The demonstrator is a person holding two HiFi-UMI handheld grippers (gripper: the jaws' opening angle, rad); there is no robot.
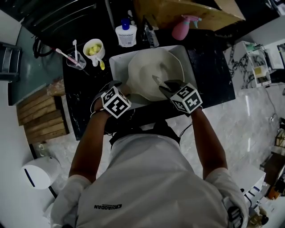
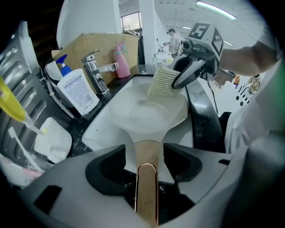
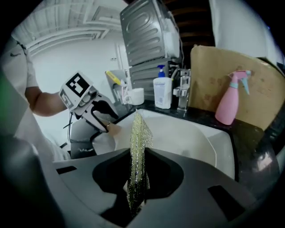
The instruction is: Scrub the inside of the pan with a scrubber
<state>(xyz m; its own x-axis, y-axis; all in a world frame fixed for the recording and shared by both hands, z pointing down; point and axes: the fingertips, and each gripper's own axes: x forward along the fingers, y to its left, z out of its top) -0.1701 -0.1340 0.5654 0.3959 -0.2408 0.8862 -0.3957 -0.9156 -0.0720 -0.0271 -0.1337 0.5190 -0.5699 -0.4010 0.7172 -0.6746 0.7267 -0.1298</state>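
Note:
A white pan [image 1: 153,71] lies tilted in the white sink [image 1: 116,67]. My left gripper [image 1: 114,87] is shut on the pan's wooden handle [image 2: 146,187], which runs between the jaws in the left gripper view, with the pan bowl [image 2: 147,111] just ahead. My right gripper [image 1: 164,84] is shut on a yellowish mesh scrubber [image 1: 157,81], held over the pan's inside near its right rim. In the right gripper view the scrubber [image 3: 138,147] stands upright between the jaws above the pan [image 3: 182,133]. The left gripper view shows the scrubber [image 2: 164,82] hanging from the right gripper [image 2: 176,84].
Behind the sink stand a faucet [image 1: 150,35], a pump soap bottle [image 1: 126,33] and a pink spray bottle [image 1: 181,27] against cardboard [image 1: 187,13]. A cup [image 1: 93,49] and a glass with toothbrushes [image 1: 75,60] sit on the dark counter at left.

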